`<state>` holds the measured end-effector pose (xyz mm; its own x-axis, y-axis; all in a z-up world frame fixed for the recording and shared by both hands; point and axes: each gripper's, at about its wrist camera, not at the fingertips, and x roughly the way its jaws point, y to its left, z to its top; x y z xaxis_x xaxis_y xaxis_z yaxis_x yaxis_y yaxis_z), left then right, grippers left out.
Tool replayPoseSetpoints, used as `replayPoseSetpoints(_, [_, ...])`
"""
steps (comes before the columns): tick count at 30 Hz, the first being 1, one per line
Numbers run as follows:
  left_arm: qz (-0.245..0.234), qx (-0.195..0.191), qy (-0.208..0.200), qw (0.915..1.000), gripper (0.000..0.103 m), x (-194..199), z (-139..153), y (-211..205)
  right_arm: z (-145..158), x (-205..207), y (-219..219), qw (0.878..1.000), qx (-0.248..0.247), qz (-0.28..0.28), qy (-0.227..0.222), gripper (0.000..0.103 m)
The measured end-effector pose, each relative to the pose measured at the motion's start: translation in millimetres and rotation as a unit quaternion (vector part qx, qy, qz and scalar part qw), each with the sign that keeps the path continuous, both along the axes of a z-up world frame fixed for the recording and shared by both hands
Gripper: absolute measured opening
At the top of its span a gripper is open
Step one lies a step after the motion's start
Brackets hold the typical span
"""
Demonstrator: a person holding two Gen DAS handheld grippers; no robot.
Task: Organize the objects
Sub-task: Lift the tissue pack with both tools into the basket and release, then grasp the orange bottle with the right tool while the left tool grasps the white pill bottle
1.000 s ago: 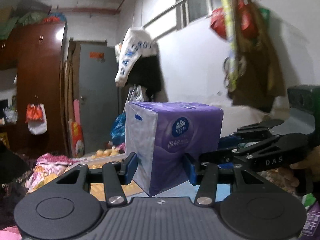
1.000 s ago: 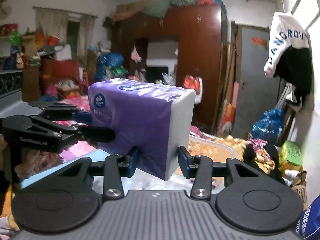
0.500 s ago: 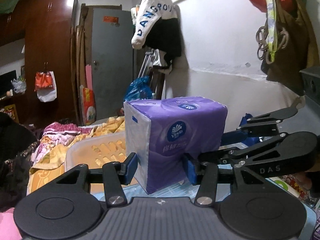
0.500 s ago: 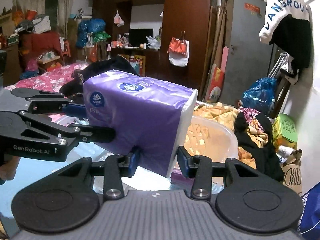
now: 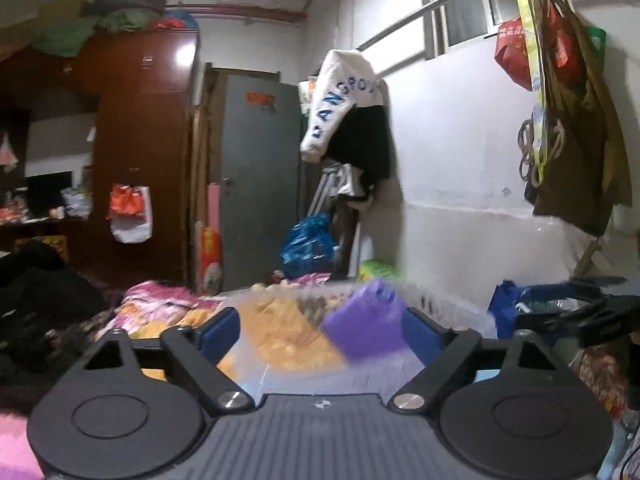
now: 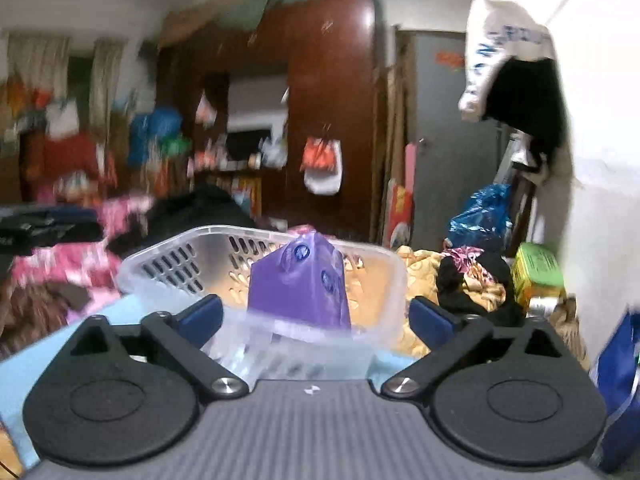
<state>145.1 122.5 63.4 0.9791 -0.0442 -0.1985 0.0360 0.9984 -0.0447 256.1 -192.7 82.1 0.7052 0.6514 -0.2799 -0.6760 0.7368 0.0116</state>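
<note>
Purple tissue pack [image 6: 298, 286] apparently sits tilted in the clear basket [image 6: 168, 258].

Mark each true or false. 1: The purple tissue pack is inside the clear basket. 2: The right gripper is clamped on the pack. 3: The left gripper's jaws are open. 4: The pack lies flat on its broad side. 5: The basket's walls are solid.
1. True: the tissue pack sits in the basket.
2. False: the right gripper has just been opening, and its fingers stand wide with nothing pressed between them.
3. True: the left gripper has also just been opening and grips nothing.
4. False: the pack stands tilted, one corner pointing up.
5. False: the walls are slotted.
</note>
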Motion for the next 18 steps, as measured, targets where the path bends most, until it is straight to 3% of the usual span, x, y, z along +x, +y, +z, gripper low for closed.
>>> replayPoseSetpoints(5, [0.028, -0.029, 0.021, 0.9990, 0.091, -45, -49, 4, -59, -33, -39, 0.996, 0.074, -0.017, 0.056, 0.102])
replayPoseSetpoints(9, [0.029, -0.059, 0.078, 0.9948, 0.091, -24, -69, 11, -78, -33, -45, 0.990, 0.116, -0.030, 0.069, 0.103])
replayPoseSetpoints(13, [0.029, -0.081, 0.108, 0.9905, 0.091, -2, -78, 13, -80, -20, -38, 0.989, 0.116, -0.025, 0.089, 0.103])
replayPoseSetpoints(18, [0.007, -0.093, 0.124, 0.9878, 0.091, 12, -89, 14, -84, -24, -33, 0.993, 0.092, -0.020, 0.069, 0.103])
